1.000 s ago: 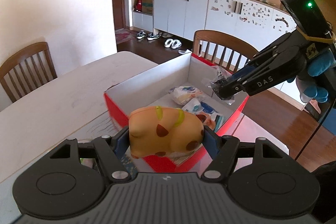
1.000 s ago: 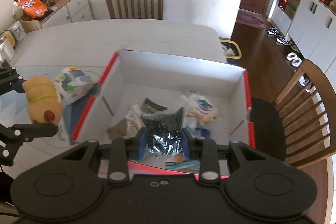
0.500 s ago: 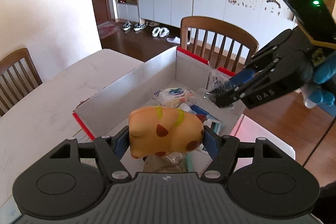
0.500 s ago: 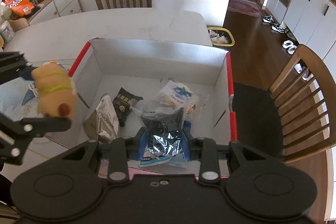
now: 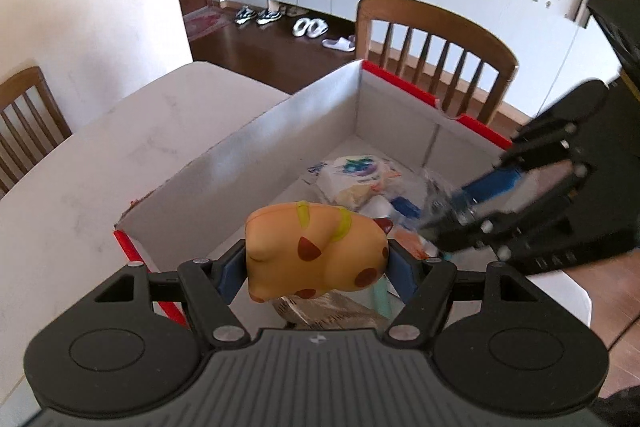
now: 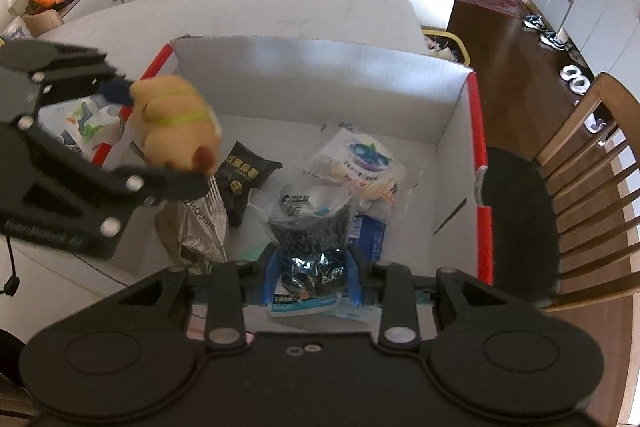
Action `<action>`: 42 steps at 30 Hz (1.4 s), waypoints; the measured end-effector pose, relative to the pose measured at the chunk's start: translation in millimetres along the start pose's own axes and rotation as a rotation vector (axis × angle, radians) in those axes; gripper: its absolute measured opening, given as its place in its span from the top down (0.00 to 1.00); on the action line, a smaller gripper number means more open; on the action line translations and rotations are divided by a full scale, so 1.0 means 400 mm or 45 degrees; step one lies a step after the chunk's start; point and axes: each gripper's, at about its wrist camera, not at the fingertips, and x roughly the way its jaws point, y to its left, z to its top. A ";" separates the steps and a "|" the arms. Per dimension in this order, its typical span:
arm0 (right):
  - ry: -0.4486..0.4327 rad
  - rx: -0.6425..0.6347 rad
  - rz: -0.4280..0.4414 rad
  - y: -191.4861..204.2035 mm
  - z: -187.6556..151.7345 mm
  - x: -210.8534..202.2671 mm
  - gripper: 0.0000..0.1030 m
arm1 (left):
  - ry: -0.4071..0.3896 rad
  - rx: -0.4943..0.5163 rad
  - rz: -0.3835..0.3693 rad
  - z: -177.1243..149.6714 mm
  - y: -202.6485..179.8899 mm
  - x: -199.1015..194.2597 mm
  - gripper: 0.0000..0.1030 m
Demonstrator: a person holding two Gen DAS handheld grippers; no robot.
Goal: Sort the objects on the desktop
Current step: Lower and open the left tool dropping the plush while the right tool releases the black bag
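Toy point(image 6: 176, 123) first, far left: orange, spotted, clamped crosswise in the left gripper point(image 5: 316, 259), long axis spanning pad to pad, hanging over the box's point(image 5: 280, 131) left end, above the brown and black packets. Further right, dark seed packet point(image 6: 310, 239) pinched upright in the right gripper point(image 6: 312, 279), jaws closed on its foil end, poised over the near middle. Both straight above open floor inside; probably just release, left nearer its wall.
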 end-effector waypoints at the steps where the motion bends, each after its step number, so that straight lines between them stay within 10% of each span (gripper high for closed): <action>1: 0.005 0.003 0.005 0.000 0.001 0.006 0.68 | 0.013 -0.012 -0.008 0.006 0.007 0.009 0.31; 42: 0.195 0.010 0.114 0.032 -0.005 0.123 0.64 | 0.341 -0.078 0.043 0.054 0.061 0.216 0.29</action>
